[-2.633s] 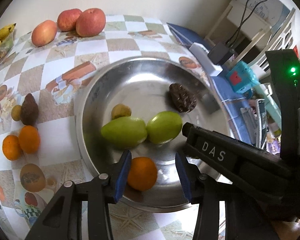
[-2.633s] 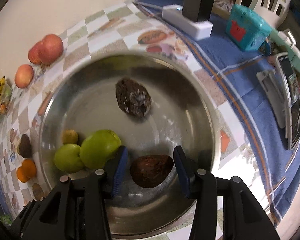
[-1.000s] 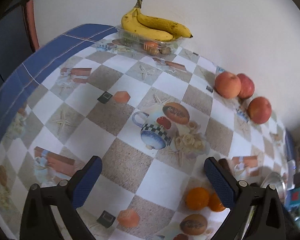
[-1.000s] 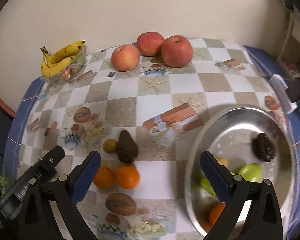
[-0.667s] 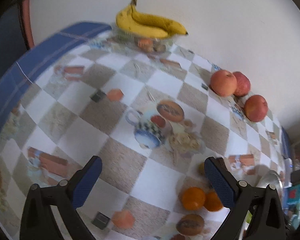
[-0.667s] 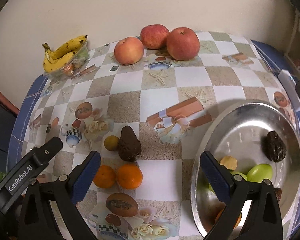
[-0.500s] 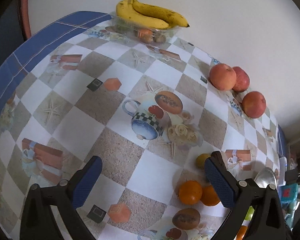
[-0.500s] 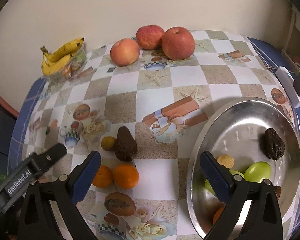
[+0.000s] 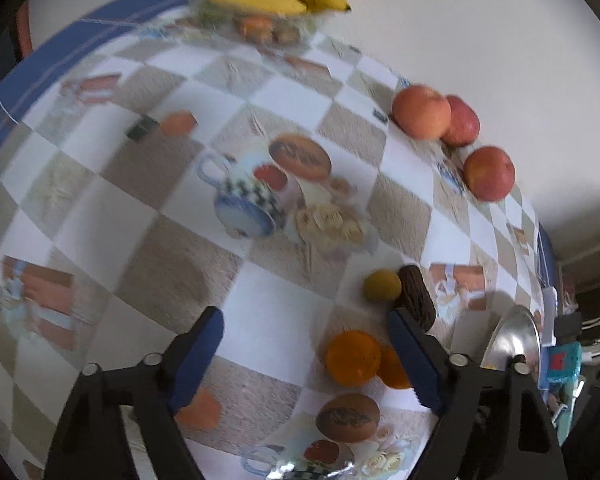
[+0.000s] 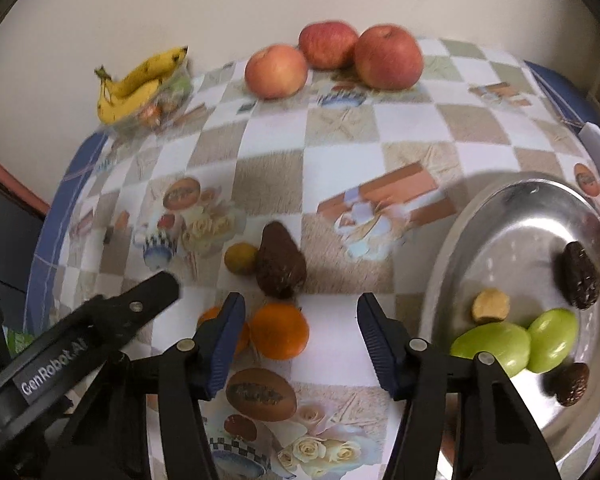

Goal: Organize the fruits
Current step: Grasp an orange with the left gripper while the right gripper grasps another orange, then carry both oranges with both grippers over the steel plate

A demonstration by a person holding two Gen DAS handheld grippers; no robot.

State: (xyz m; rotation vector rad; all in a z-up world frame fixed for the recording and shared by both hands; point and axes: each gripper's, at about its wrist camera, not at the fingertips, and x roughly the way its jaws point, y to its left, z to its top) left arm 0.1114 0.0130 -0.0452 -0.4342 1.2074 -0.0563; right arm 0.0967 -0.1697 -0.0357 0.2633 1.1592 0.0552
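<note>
Right hand-held gripper (image 10: pixel 300 344) wide above orange (image 10: pixel 279 331); left hand-held gripper (image 9: pixel 306 354) wide, empty

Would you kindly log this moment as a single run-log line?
left gripper: open, empty | right gripper: open, over oranges | steel bowl: holds fruit | apples, bananas: on table

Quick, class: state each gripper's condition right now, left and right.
Left gripper: open, holding nothing, above the tablecloth.
Right gripper: open, holding nothing, an orange between its fingers.
</note>
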